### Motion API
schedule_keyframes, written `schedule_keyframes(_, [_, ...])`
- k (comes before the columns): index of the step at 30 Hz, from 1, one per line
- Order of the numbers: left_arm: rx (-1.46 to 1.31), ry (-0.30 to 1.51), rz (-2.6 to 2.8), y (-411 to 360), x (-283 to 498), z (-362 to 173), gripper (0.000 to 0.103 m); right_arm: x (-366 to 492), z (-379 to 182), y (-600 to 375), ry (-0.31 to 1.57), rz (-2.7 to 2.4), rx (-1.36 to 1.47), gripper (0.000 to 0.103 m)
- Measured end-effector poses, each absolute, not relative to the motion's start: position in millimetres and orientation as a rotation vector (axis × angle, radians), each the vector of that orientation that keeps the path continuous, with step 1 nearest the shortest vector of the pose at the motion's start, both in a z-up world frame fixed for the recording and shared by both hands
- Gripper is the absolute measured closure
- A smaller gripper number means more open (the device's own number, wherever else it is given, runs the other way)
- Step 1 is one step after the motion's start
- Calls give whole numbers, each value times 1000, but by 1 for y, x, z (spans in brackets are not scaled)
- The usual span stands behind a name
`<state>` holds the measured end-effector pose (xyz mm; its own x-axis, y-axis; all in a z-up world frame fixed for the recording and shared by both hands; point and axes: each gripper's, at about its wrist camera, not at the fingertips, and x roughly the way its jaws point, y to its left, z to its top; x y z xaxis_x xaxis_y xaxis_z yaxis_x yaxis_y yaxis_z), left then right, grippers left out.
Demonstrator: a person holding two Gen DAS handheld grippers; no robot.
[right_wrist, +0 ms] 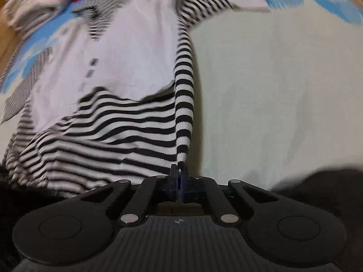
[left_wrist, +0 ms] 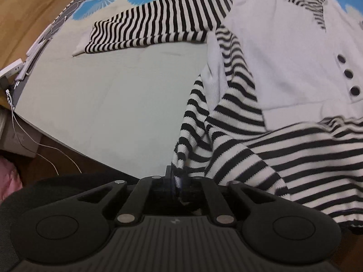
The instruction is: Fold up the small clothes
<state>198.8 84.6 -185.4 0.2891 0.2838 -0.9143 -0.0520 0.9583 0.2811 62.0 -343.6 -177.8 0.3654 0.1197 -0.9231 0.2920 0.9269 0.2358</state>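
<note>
In the left wrist view the left gripper [left_wrist: 179,179] is pinching the striped hem corner of the small striped-and-white top [left_wrist: 283,68], which is lying on the pale bed sheet [left_wrist: 102,95] near its front edge, one sleeve [left_wrist: 154,25] stretching toward the blue-patterned far side, while a white cable [left_wrist: 45,149] is trailing over the wooden floor [left_wrist: 20,11] beyond the left edge. In the right wrist view, blurred, the right gripper [right_wrist: 179,174] is clamping tight on the opposite hem corner, so the bottom-up fold seems to be starting; next, both corners probably need carrying together toward the collar.
</note>
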Motion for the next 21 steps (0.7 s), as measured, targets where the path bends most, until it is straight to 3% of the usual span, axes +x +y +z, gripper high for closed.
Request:
schedule_keyframes(1, [197, 1258, 234, 83, 201, -186, 77, 68, -179, -347, 1205, -124, 429, 97])
schedule_keyframes(3, [131, 1229, 241, 86, 208, -175, 48, 81, -176, -348, 1201, -122, 426, 93])
schedule_keyframes(4, [69, 1200, 241, 94, 210, -166, 40, 83, -171, -346, 1187, -113, 396, 87])
schedule_keyframes(5, [25, 1180, 252, 102, 211, -159, 25, 82, -165, -340, 1167, -103, 366, 72])
schedule_keyframes(6, [-25, 1151, 276, 112, 211, -148, 17, 82, -156, -339, 1137, -93, 334, 55])
schedule_keyframes(7, [-76, 1111, 302, 124, 214, -138, 16, 80, -148, -337, 1111, -91, 312, 50])
schedule_keyframes(12, [-308, 982, 446, 190, 268, -115, 12, 86, -116, -335, 1005, -94, 279, 50])
schedule_keyframes(21, [-510, 972, 637, 305, 400, -169, 12, 131, -115, -295, 1036, -58, 146, 50])
